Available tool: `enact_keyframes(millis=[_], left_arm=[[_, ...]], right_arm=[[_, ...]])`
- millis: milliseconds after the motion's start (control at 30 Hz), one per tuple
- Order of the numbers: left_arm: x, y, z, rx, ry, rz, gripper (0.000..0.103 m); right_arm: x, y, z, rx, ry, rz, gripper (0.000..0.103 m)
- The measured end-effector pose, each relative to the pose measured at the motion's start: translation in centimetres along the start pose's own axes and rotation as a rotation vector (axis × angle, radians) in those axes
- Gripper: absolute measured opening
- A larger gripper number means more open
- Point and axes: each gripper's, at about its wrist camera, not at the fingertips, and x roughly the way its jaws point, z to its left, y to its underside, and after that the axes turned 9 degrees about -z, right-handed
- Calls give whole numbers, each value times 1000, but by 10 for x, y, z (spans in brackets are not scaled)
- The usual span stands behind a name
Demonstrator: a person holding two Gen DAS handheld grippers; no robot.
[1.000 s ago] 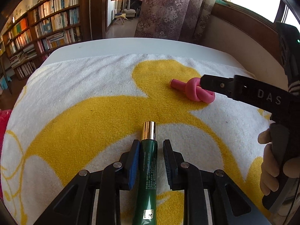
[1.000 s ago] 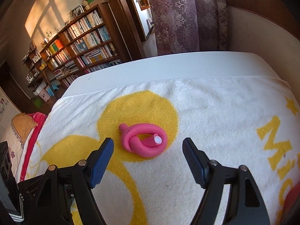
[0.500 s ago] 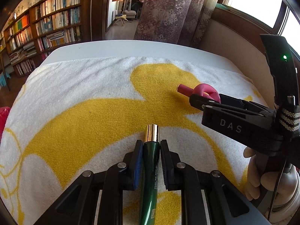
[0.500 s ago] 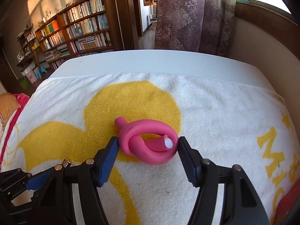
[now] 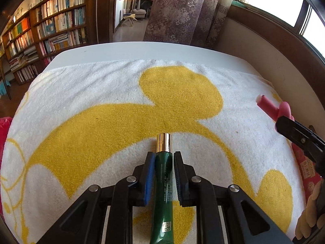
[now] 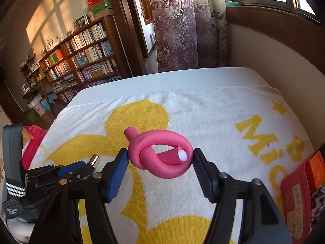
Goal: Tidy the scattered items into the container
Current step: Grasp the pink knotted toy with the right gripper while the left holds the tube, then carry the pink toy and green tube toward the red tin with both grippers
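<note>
Now both grippers are carrying items: the left gripper (image 5: 164, 175) is clamping a green tube (image 5: 163, 185) over the towel (image 5: 101, 93), and the right gripper (image 6: 160, 165) is gripping a knotted pink foam roller (image 6: 162, 156). Next probably comes carrying both toward the container, which isn't clearly showing.

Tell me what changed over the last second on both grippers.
The right gripper closed its fingers on the pink knotted foam roller and lifted it off the towel toward the right. The left gripper closed on the green tube and stayed in place.
</note>
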Motion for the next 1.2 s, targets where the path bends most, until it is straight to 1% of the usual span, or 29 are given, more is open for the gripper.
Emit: enact_keyframes(millis=[33, 133, 267, 367, 500, 667, 833, 1000, 1200], left_arm=[[3, 3, 0, 8, -2, 8, 20], [3, 7, -3, 30, -9, -5, 20], [2, 6, 3, -16, 7, -21, 19], [-6, 3, 2, -24, 6, -52, 19], [-26, -2, -8, -10, 21, -102, 19], [-45, 1, -24, 2, 51, -129, 19], [-58, 7, -51, 28, 96, -136, 19], [-67, 10, -89, 74, 150, -140, 19], [-72, 9, -143, 145, 213, -134, 19]], right_arm=[[-5, 3, -1, 5, -5, -2, 68], [-16, 10, -3, 9, -12, -6, 68], [-30, 18, -3, 1, -2, -29, 68], [-44, 23, -5, -1, 4, -56, 68], [-65, 27, -15, 34, 4, -88, 68], [-93, 33, -34, 70, 29, -129, 68], [-124, 41, -57, 99, 69, -174, 68], [-163, 52, -93, 127, 153, -229, 68], [-214, 69, -145, 197, 257, -284, 68]])
